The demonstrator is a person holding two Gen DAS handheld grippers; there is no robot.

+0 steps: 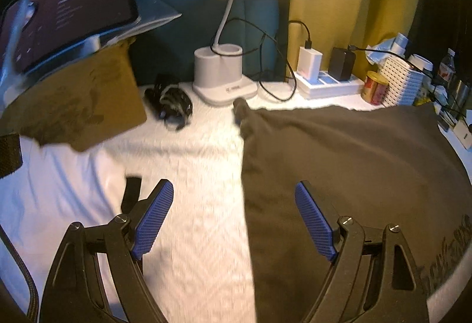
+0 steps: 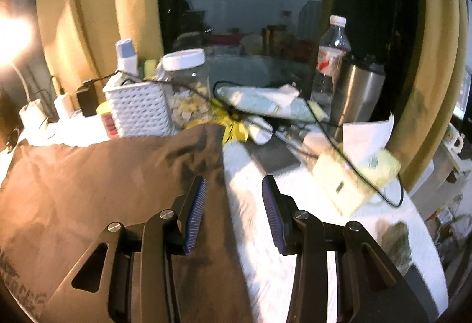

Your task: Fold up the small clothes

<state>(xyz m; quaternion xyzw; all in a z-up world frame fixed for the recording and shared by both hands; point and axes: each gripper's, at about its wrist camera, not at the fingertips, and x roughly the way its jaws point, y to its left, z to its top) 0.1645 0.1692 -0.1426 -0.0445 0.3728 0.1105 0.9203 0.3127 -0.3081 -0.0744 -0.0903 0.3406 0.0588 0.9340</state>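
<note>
- Judging progress: the dark brown cotton garment (image 1: 354, 175) lies spread on the white textured cloth covering the table (image 1: 191, 205), with a straight left edge and a fairly flat surface. Whether this is one layer or an already folded stack cannot be told, so the fold count stays unknown. At least one more fold probably remains.
- Left tool (image 1: 234, 222): jaws stand wide apart and released, nothing between the blue ribbed pads (image 1: 153, 222). It hangs over the garment's left edge, one pad above white cloth, the other above brown fabric.
- Right tool (image 2: 234, 214): jaws are parted about halfway, and no fabric is seen pinched. It hangs over the garment's right edge, left pad above fabric, right pad above white cloth.
- The garment's far right corner sits bunched and creased near the white perforated plastic basket (image 2: 138, 110).
- Hidden or unclear: the garment's near hem is cut off behind both tools. Printed lettering near the lower frame edge is unreadable.
- Both views are motion-blurred. Whether the pad tips touch the fabric cannot be told.
- Far clutter: a white gooseneck desk lamp (image 1: 224, 72) and a clear plastic water bottle (image 2: 333, 57) stand clear of the garment.
</note>
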